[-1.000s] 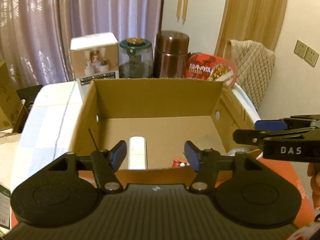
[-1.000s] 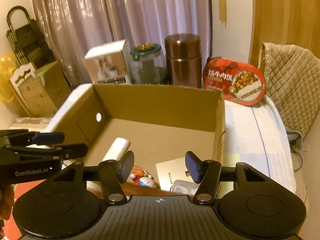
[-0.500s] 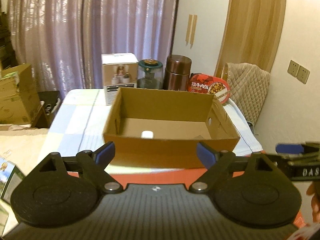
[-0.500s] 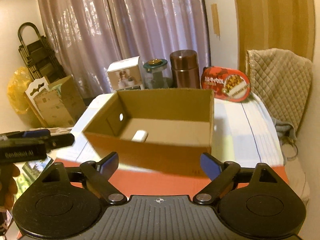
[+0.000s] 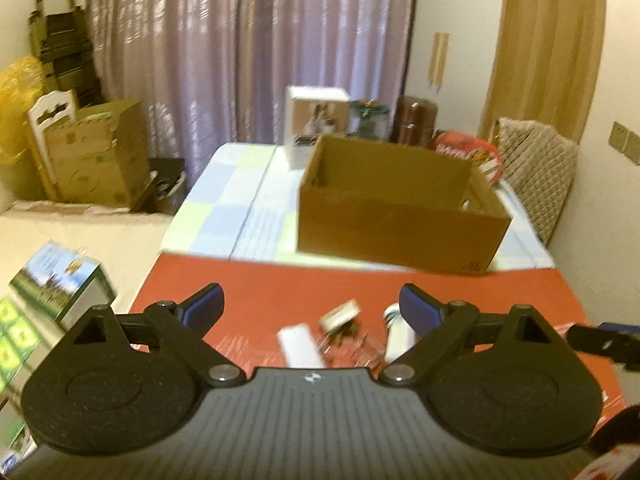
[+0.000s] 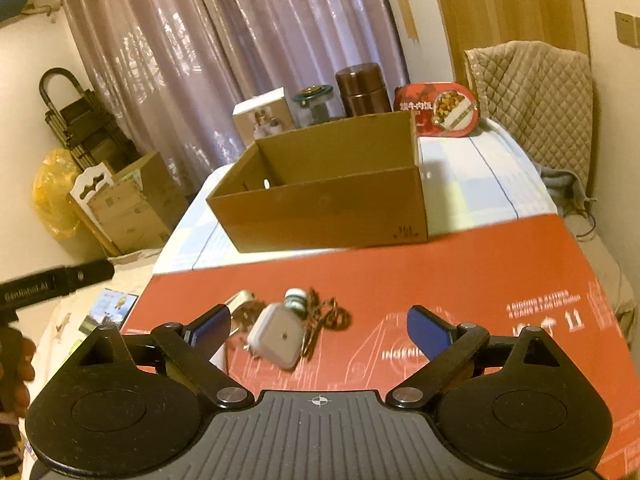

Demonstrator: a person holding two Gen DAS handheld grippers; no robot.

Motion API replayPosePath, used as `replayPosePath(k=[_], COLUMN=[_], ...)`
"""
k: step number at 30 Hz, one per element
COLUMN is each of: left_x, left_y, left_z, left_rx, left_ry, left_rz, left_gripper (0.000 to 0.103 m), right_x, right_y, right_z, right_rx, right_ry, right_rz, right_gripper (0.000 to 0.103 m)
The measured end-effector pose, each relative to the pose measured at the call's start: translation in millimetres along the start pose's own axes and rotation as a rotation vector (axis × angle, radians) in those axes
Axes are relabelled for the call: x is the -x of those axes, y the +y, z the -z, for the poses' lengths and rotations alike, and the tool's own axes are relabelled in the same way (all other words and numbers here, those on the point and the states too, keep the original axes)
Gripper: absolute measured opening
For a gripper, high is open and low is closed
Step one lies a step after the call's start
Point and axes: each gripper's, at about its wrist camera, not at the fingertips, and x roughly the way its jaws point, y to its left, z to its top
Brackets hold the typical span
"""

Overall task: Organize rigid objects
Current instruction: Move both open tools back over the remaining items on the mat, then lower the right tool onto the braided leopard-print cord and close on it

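An open cardboard box (image 5: 400, 216) (image 6: 328, 200) stands on the checked cloth beyond a red board (image 5: 272, 280) (image 6: 480, 272). On the board lie small items: a white adapter (image 6: 276, 336), a little white bottle (image 6: 296, 300) (image 5: 396, 332), a brown cord (image 6: 326, 314), a white block (image 5: 300, 346) and a small white piece (image 5: 340, 314). My left gripper (image 5: 312, 304) hovers over them, its jaws opening with nothing between them. My right gripper (image 6: 320, 325) hangs just right of the adapter, its jaws also opening and empty.
Behind the box stand a white carton (image 6: 264, 118), a glass jar (image 6: 314, 104), a brown flask (image 6: 362, 88) and a red food tub (image 6: 438, 110). A quilted chair back (image 6: 532, 92) is at the right. Cardboard boxes (image 5: 96, 156) sit on the floor at left, green packs (image 5: 44, 292) nearer.
Both grippers have pulled back from over the cardboard box to above the red board. Their jaws have spread much wider. The small items on the board have come into view.
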Motion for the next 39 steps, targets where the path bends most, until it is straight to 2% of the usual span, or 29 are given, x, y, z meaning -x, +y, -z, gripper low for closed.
replayPosePath(k=[3, 11, 28, 39], left_x=[5, 5, -14, -50], left_y=[7, 8, -8, -18], left_z=[21, 57, 55, 54], left_rx=[0.014, 0.024, -0.018, -0.054], left_ry=[0.025, 0.082, 0.085, 0.102], left_rz=[-0.036, -0.03, 0.008, 0.031], left_gripper=[0.092, 0.092, 0.092, 0.092], right_x=[6, 7, -8, -50], right_y=[2, 7, 0, -12], right_z=[10, 29, 34, 30], right_rx=[-0.001, 0.021, 0.038, 0.045], right_ry=[-0.004, 0.015, 0.034, 0.068], right_rz=[0.005, 0.014, 0.033, 0.053], right_gripper=[0.092, 0.092, 0.092, 0.092])
